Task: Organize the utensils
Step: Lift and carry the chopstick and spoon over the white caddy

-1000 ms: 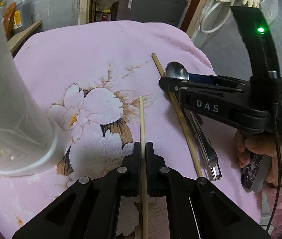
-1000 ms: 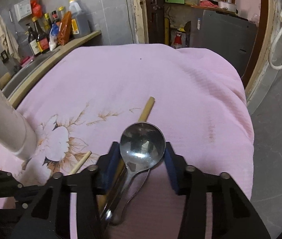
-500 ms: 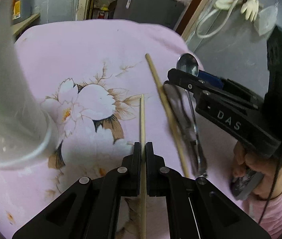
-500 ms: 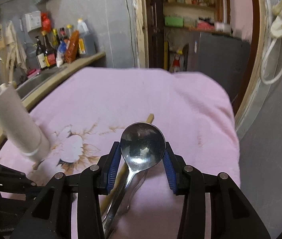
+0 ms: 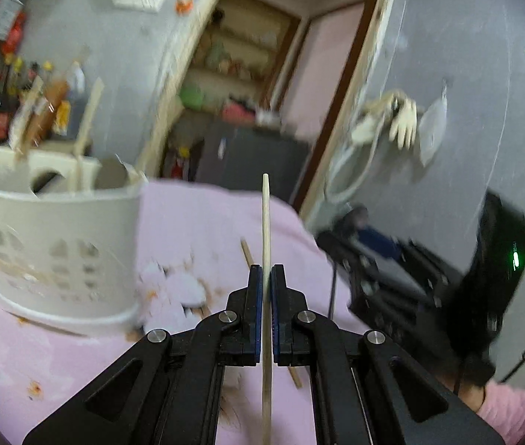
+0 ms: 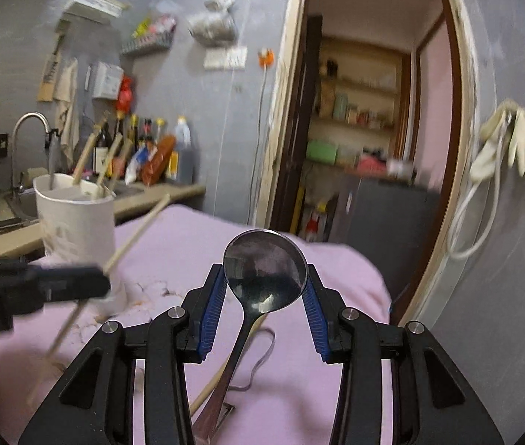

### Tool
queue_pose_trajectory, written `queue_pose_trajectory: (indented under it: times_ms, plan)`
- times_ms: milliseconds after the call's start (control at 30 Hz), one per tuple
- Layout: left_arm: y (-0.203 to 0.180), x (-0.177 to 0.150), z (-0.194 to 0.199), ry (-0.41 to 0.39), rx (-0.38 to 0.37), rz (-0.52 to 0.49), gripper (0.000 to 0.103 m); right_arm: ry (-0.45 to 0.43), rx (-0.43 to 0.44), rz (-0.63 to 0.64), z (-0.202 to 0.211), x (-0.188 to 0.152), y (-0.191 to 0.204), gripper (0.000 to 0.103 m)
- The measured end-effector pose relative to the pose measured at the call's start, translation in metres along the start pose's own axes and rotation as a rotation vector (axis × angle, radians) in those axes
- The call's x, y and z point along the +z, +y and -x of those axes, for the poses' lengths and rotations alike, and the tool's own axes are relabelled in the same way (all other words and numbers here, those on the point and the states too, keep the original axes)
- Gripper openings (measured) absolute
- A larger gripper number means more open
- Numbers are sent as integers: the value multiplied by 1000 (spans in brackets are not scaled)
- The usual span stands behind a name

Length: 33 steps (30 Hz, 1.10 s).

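Observation:
My left gripper (image 5: 266, 278) is shut on a pale wooden chopstick (image 5: 266, 222) and holds it lifted off the pink cloth, tip pointing up and away. The white perforated utensil holder (image 5: 55, 244) stands to its left with several utensils in it. My right gripper (image 6: 265, 278) is shut on a metal spoon (image 6: 265, 270), gripping the bowl at its edges and holding it raised. In the right wrist view the left gripper (image 6: 77, 285) with its chopstick (image 6: 132, 237) is at left, in front of the holder (image 6: 75, 222). Another chopstick (image 5: 247, 256) lies on the cloth.
The pink flowered cloth (image 6: 299, 371) covers the table. A thin metal utensil (image 6: 258, 363) and a chopstick (image 6: 210, 385) lie on it under the spoon. A counter with bottles (image 6: 151, 155) and a tap (image 6: 29, 126) stands at back left; a doorway (image 6: 366, 129) is behind.
Both grippers have lifted and tilted upward. The left raised its chopstick off the cloth beside the holder. The right raised the spoon off the cloth.

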<state>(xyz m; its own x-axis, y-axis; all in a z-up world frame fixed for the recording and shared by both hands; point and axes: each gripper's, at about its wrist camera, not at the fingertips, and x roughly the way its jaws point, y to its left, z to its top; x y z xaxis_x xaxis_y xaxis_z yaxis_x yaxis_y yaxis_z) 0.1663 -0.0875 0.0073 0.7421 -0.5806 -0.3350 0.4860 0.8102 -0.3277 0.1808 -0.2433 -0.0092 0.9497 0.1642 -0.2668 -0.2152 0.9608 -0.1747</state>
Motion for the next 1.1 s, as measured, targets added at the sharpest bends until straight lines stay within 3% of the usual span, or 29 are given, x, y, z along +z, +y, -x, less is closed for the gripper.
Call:
queue_pose_trajectory:
  times_ms: [67,267,433,700,900,1100]
  plan:
    - [1,3,9,-66,22,-5,2,-50,-6,13,8,2,5,39]
    - [11,9,24,-153,54,35,2,-166,-13,8,26,15,14,39]
    - [22,18,45,-226,66,35,2,-199,12,-7,33,32,19,39]
    - [44,60,74,-363,137,-23,2,-269,62,-2,35,64,36,39]
    - [75,84,89,-435,194,-30,2,-312,108,-19,22,91,56,39]
    - [125,103,97,-488,280,56,2,-352,153,-65,3,117,78,39]
